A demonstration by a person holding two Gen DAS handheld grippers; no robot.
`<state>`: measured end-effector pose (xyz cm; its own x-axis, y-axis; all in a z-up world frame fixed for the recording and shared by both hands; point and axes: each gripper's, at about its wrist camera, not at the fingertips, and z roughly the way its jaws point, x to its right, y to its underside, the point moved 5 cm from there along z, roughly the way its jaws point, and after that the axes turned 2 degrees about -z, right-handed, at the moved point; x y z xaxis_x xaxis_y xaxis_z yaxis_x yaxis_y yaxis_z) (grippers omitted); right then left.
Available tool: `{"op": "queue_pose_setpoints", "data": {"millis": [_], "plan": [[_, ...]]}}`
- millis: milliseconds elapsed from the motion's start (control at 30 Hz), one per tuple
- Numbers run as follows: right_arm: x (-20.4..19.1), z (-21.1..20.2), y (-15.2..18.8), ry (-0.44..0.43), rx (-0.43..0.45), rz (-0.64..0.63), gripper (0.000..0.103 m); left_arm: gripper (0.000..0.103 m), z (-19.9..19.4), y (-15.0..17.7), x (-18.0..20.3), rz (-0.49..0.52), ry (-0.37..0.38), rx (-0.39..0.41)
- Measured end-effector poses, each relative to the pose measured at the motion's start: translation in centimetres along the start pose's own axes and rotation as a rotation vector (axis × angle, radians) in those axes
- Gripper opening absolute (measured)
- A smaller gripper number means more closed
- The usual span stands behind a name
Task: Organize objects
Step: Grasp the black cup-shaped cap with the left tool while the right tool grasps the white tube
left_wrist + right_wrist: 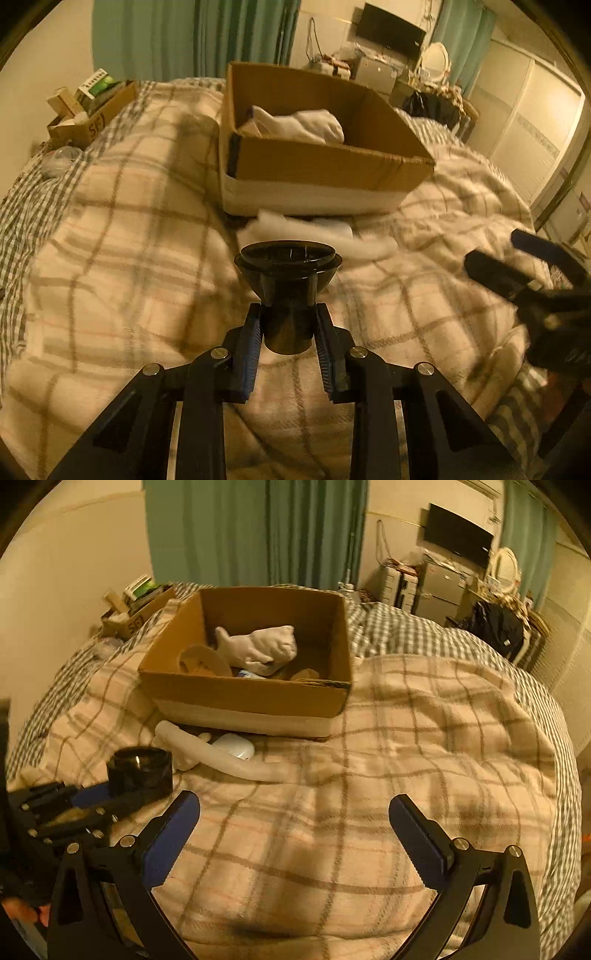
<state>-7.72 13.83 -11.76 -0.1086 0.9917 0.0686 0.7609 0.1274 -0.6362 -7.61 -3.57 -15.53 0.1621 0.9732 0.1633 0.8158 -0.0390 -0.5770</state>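
In the left wrist view, the left claw point(287, 325) sits at lower centre, its two blue-padded fingers pressed against the narrow neck of a black funnel-shaped nozzle point(287, 280), whose wide flared mouth faces away toward the upper part of the frame. Beyond it, upper centre, an open cardboard box point(317, 162) stands on a bed covered by a plaid blanket point(122, 258), with white cloth point(303, 123) bundled inside. Pale items point(306, 230) lie on the blanket just in front of the box, blurred. The right claw point(532, 254) enters from the right edge, blurred. In the right wrist view, the right claw point(293, 823) fills the lower frame with its fingers spread wide apart and nothing between them, over the blanket. At left the nozzle appears again, gripped by the left claw. A long white tube point(221, 757) and a small white case point(236, 746) rest near the box's front wall.
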Motion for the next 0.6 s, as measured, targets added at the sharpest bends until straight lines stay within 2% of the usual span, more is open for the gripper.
{"op": "queue_pose_setpoints", "data": {"millis": [133, 300, 400, 500, 567, 600], "plan": [[-1.7, 1.2, -0.6, -0.021, -0.023, -0.074, 0.103, 0.027, -1.9, -1.1, -1.3, -0.025, -0.017, 0.061], [-3.7, 4.0, -0.6, -0.056, -0.088, -0.148, 0.101, 0.027, -3.2, -2.5, -4.0, -0.064, -0.113, 0.121], [-4.8, 5.6, -1.0, -0.068, -0.107, -0.174, 0.098, 0.027, -2.6, -2.6, -5.3, -0.097, -0.108, 0.113], [-5.7, 7.5, -1.7, -0.072, -0.121, -0.185, 0.096, 0.027, -1.8, -2.3, -5.3, -0.089, -0.101, 0.092], [-6.2, 9.2, -2.3, -0.069, -0.131, -0.182, 0.090, 0.027, -1.1, -2.1, -5.0, -0.074, -0.104, 0.080], [-6.4, 9.9, -2.3, -0.067, -0.139, -0.182, 0.084, 0.027, -0.9, -2.0, -5.0, -0.067, -0.103, 0.075]]}}
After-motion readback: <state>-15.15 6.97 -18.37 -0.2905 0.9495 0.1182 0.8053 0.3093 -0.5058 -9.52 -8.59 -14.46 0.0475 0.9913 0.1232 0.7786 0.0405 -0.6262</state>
